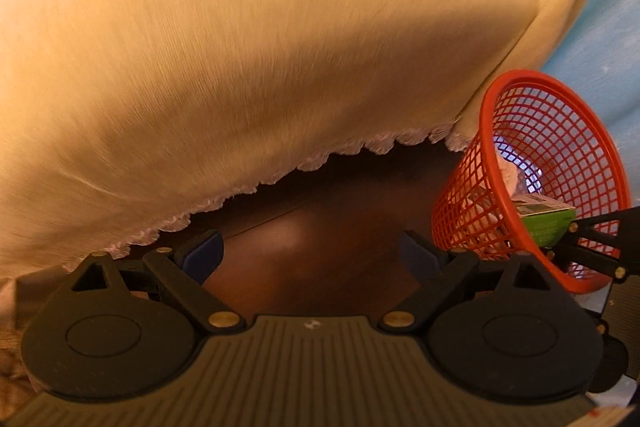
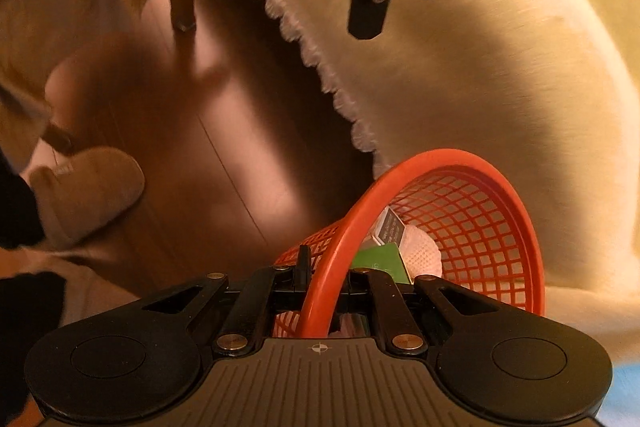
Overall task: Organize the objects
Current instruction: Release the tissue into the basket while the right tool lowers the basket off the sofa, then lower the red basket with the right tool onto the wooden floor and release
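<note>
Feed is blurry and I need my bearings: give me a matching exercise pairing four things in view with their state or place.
Things:
1. left hand-held gripper
2. right hand-held gripper
3. green box
4. slipper

States:
A. inside the basket
B. shut on the basket rim
C. on the wooden floor
D. open, holding nothing

Pairs: 1-D, 2-B, 3-A, 4-C

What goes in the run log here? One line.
right gripper: shut on red mesh basket rim | left gripper: open, empty | basket: green box inside
</note>
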`<state>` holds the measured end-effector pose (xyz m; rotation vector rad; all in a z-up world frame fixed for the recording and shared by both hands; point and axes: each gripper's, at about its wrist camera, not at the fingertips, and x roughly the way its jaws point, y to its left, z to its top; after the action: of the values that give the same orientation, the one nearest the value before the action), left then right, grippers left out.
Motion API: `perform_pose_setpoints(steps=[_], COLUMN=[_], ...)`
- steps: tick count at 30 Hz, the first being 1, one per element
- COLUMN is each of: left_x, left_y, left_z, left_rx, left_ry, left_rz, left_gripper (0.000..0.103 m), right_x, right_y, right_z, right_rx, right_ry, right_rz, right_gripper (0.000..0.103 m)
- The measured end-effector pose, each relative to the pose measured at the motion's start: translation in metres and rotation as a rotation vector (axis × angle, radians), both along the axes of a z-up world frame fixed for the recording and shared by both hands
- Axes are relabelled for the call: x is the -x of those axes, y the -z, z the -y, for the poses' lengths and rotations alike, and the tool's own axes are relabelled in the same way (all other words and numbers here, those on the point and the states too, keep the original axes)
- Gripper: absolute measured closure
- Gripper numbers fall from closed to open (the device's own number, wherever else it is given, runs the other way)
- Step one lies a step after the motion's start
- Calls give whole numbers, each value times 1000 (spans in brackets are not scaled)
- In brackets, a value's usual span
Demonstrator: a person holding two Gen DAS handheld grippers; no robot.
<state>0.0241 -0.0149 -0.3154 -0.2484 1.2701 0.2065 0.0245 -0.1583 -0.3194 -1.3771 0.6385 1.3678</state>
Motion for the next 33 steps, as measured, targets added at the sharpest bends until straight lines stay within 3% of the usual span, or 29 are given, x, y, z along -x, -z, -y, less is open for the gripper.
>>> perform_pose_setpoints(steps=[7, 13, 26, 33], left_x=[-1, -1, -2, -4], left_y=[70, 110, 138, 135], left_z=[-5, -1, 14, 20], left_rx=[14, 31, 58, 62], left_ry=[-20, -31, -42, -19], left_rz=[-11, -29, -40, -35], left_gripper=[11, 11, 11, 11], right_x=[-11, -23, -24, -24], right_y=[91, 141, 185, 186], right_z=[11, 17, 25, 24], right_rx=[11, 21, -16, 5], right_ry=[-174, -230, -301, -242], right_rz=[21, 51, 85, 56], right_gripper=[99, 99, 98, 93])
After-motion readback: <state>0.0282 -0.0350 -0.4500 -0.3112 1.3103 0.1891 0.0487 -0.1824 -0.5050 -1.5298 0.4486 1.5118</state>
